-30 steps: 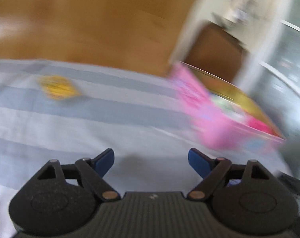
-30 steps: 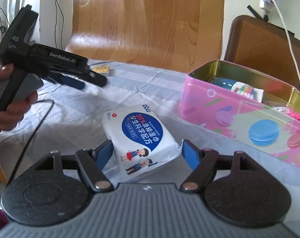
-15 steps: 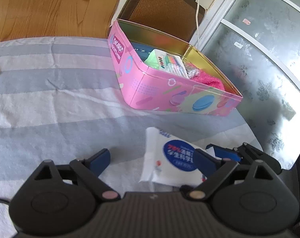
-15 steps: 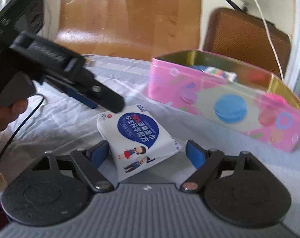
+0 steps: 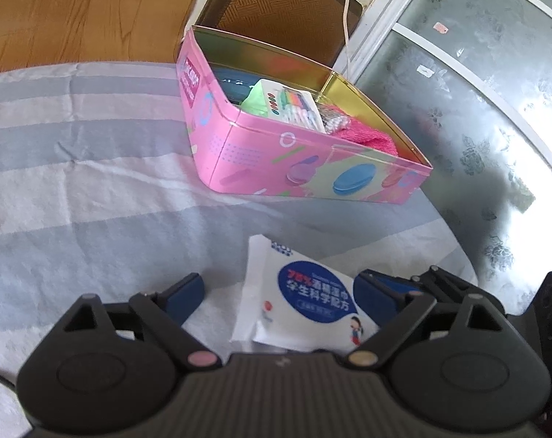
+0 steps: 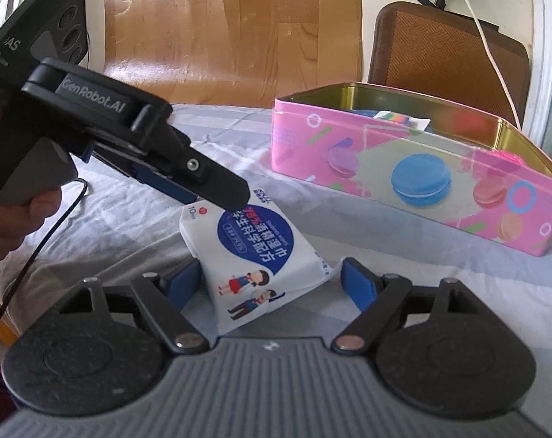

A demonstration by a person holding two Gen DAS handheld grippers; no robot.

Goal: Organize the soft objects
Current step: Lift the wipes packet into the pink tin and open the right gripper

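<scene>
**Wipes Pack Between Two Grippers, Tin Ahead**

The wipes pack [image 6: 255,255] lies flat on the striped cloth [image 5: 75,182], short of the pink tin [image 6: 421,182], which sits at 1 o'clock in the right wrist view. The right gripper [image 6: 272,281] straddles the pack with jaws wide open, gripping nothing. The left gripper [image 5: 279,292] reaches in from 9 o'clock, jaws also open, empty.

Risk: both grippers converge on one pack; closing together could collide the fingers or pinch only the soft wrapper, letting it slip.

Hidden: the pack's near edge lies behind the gripper bodies; contact with the pads cannot be confirmed. The tin's contents are partly obscured.
</scene>
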